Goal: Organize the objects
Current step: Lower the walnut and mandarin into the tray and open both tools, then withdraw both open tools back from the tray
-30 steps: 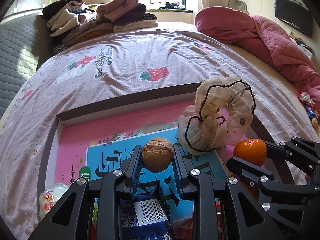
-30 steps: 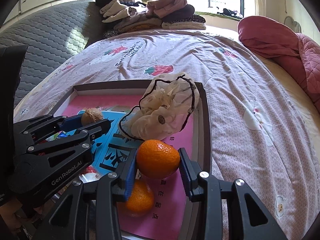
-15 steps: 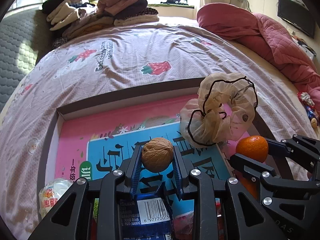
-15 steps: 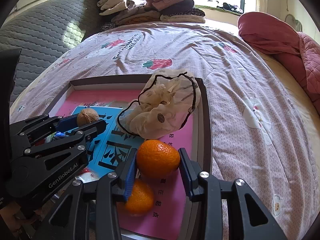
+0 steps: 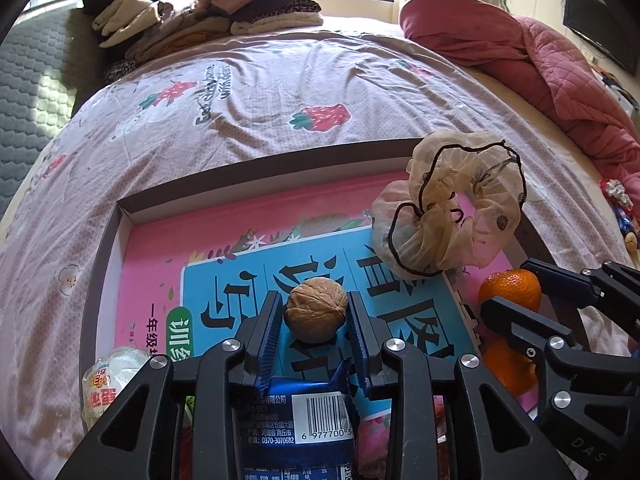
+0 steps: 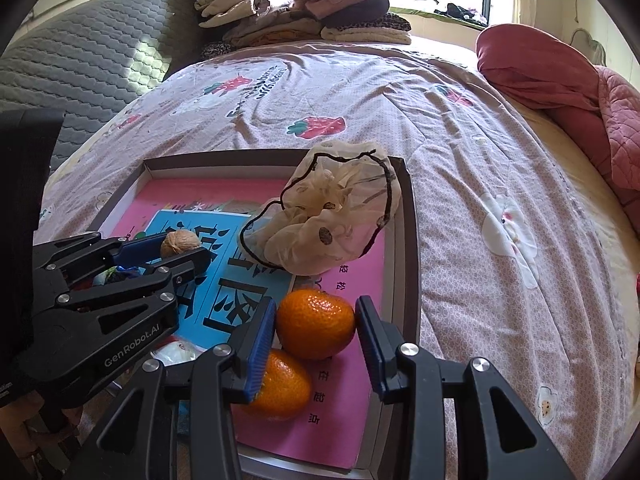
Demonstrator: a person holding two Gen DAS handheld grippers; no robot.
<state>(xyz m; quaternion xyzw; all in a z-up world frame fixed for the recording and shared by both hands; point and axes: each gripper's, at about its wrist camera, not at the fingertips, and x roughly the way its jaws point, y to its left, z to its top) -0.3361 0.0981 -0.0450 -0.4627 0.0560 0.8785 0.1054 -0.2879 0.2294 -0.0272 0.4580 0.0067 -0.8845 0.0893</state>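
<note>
A brown walnut (image 5: pixel 316 312) lies on the blue and pink book (image 5: pixel 224 256) inside a shallow box (image 5: pixel 256 172) on the bed. My left gripper (image 5: pixel 313 298) straddles the walnut; its jaws are opening, with thin gaps between pads and shell. My right gripper (image 6: pixel 316 304) is shut on a tangerine (image 6: pixel 316 328) at the box's right side, just above a second tangerine (image 6: pixel 284 388). A cream scrunchie (image 6: pixel 332 220) rests in the far right corner of the box.
A blue snack packet (image 5: pixel 300 412) and a white wrapped sweet (image 5: pixel 108 380) lie at the near end of the box. Folded clothes (image 5: pixel 200 12) are piled at the far end of the bed, and a red quilt (image 5: pixel 520 52) lies at the right.
The left jaws have widened and let go of the walnut, which now sits on the book. The right gripper still holds its tangerine in the same place.
</note>
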